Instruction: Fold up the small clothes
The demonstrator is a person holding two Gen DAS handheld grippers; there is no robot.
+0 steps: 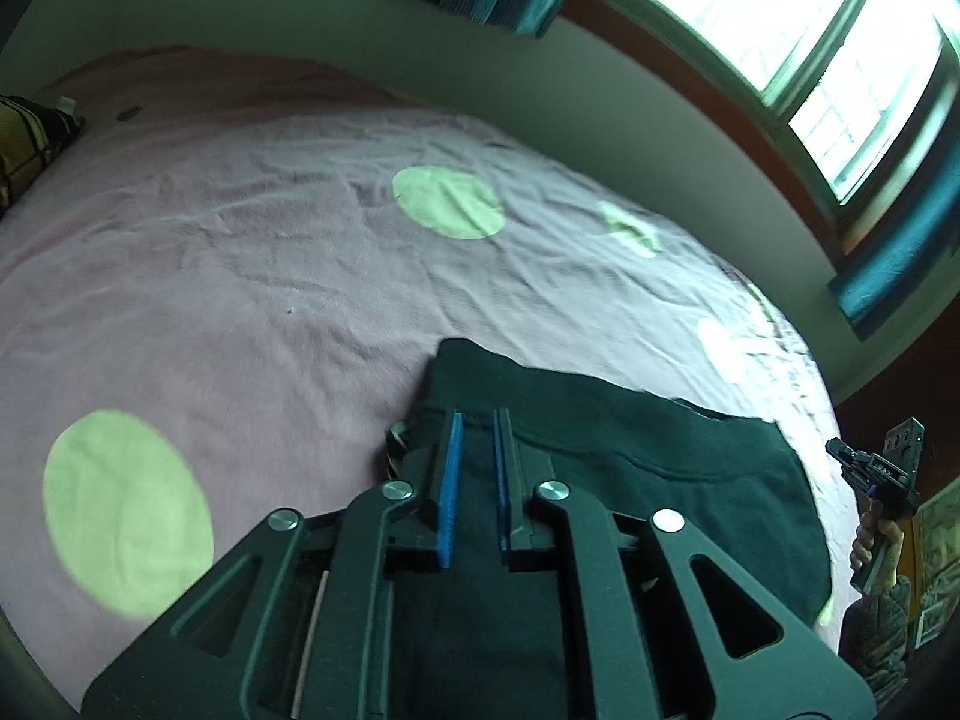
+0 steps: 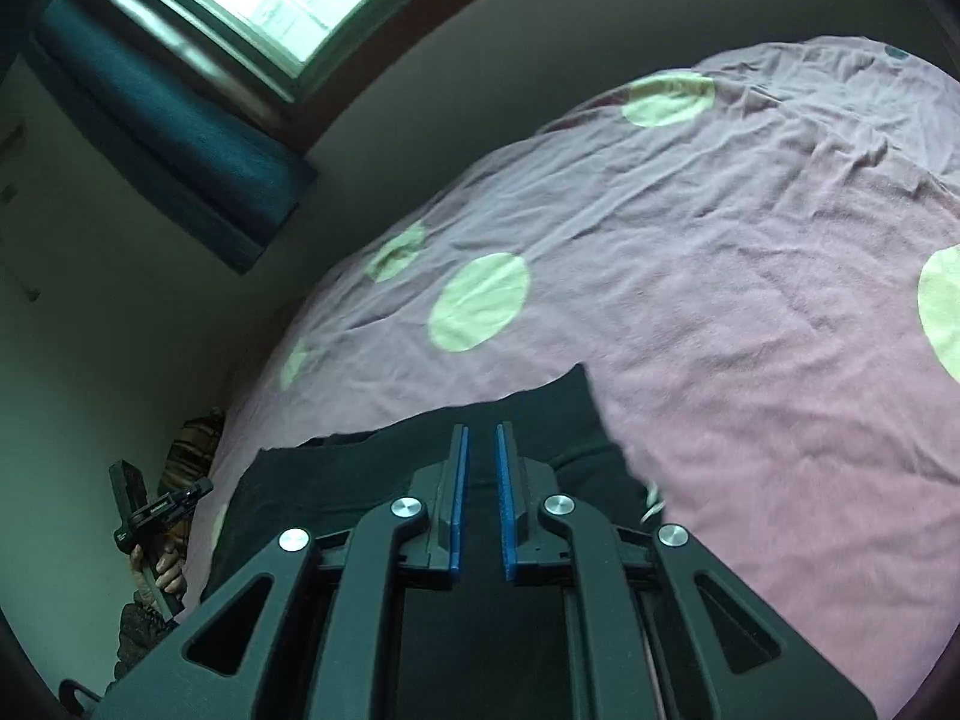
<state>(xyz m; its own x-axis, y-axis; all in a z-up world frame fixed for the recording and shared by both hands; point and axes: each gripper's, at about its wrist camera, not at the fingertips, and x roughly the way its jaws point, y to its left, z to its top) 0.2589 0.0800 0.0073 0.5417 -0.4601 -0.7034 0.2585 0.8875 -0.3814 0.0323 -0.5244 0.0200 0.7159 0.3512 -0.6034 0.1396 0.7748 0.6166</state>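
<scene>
A wide bed (image 1: 270, 252) fills most of both views, covered by a creased pink sheet (image 2: 750, 330) printed with large pale green circles (image 1: 447, 202). A bright window (image 1: 780, 18) with a dark wooden frame is set in the pale wall beyond the bed, with teal curtains (image 2: 168, 138) hanging beside it. At the far left corner of the bed in the left wrist view lies a yellow and dark checked pillow (image 1: 27, 144).

The pink bedspread (image 1: 270, 276) lies bare far and left; the dark garment (image 1: 630, 462) covers the near part, a wall (image 1: 600, 114) bounds the far side.
</scene>
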